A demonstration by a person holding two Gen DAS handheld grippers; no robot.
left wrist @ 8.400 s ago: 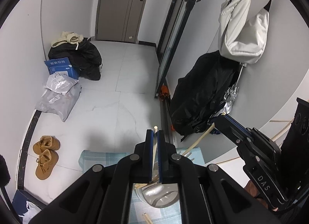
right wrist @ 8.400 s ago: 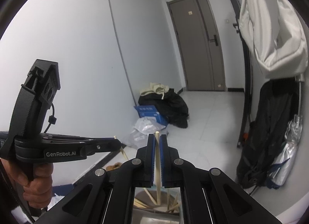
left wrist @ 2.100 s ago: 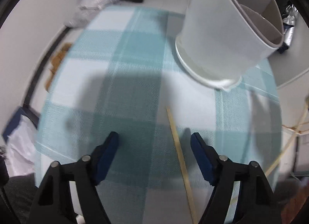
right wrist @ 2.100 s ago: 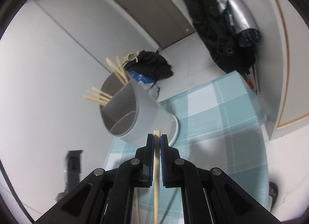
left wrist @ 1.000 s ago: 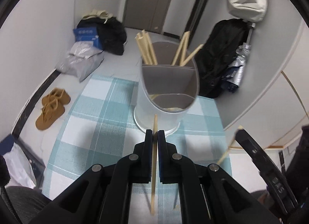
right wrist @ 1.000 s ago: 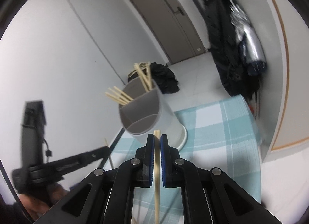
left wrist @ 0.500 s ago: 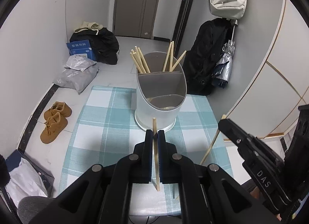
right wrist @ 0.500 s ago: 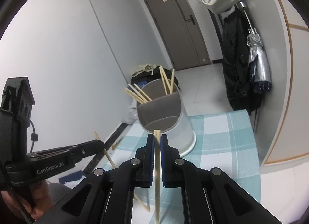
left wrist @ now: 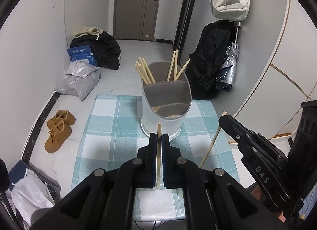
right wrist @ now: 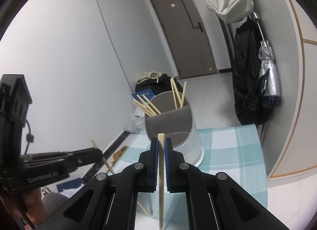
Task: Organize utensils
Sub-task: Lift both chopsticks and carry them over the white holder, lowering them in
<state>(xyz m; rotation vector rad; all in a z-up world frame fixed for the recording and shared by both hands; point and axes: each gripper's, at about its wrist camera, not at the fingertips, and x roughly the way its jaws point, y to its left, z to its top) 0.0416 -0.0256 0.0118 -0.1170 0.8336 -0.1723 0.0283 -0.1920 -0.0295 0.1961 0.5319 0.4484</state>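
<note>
Since half a second ago both claws have drawn back a little from the holder (left wrist: 166,109), which stands at the far middle of the bench (left wrist: 103,131). The left claw (left wrist: 158,140) is clamped on one chopstick (left wrist: 158,162); the right claw (right wrist: 161,146) pinches another chopstick (right wrist: 161,180). Seven or so sticks already stand in the far compartments; these two remain, judging by the bare cloth.

Soft, even indoor light is filling both views, casting only faint shadows. Fisheye distortion is bending walls and doorframes, and black vignetting is ringing each frame. Focus is staying sharp.
</note>
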